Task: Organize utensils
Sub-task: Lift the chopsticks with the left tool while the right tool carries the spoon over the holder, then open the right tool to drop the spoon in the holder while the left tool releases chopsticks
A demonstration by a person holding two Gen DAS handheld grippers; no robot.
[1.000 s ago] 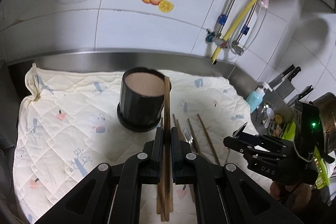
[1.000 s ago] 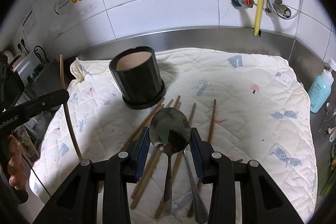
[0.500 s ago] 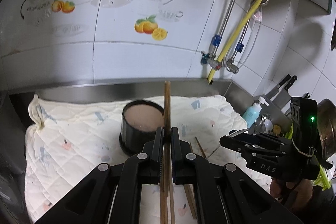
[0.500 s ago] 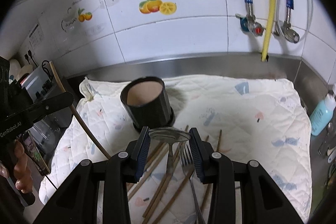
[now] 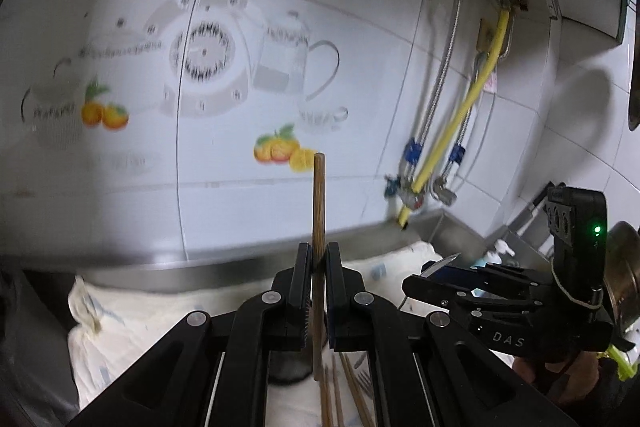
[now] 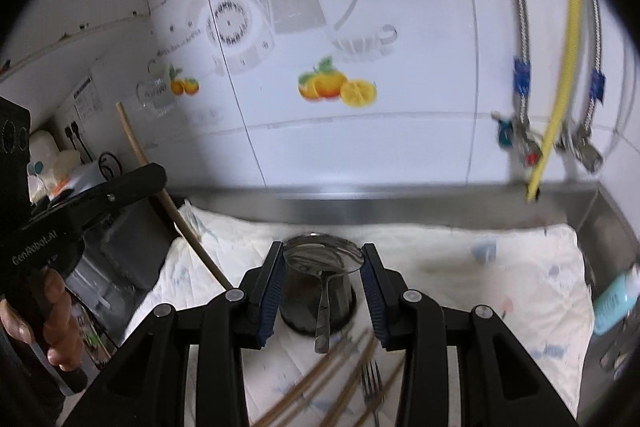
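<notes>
My left hand-held gripper (image 5: 318, 267) pinches a slim brown wooden chopstick (image 5: 319, 211) upright; my right hand-held gripper (image 6: 323, 259) clamps a shiny steel spoon's (image 6: 323, 254) bowl above the black cylindrical holder (image 6: 308, 311).

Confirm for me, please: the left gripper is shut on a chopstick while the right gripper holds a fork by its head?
Not quite. The right wrist view shows the right gripper holding a spoon by its bowl; the fork lies on the cloth. The left gripper does clamp a chopstick.

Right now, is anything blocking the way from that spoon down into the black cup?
Nothing visible does. The spoon, gripped by the right gripper, hangs above the black cup; only air shows between them, though the bowl hides the cup's opening.
</notes>
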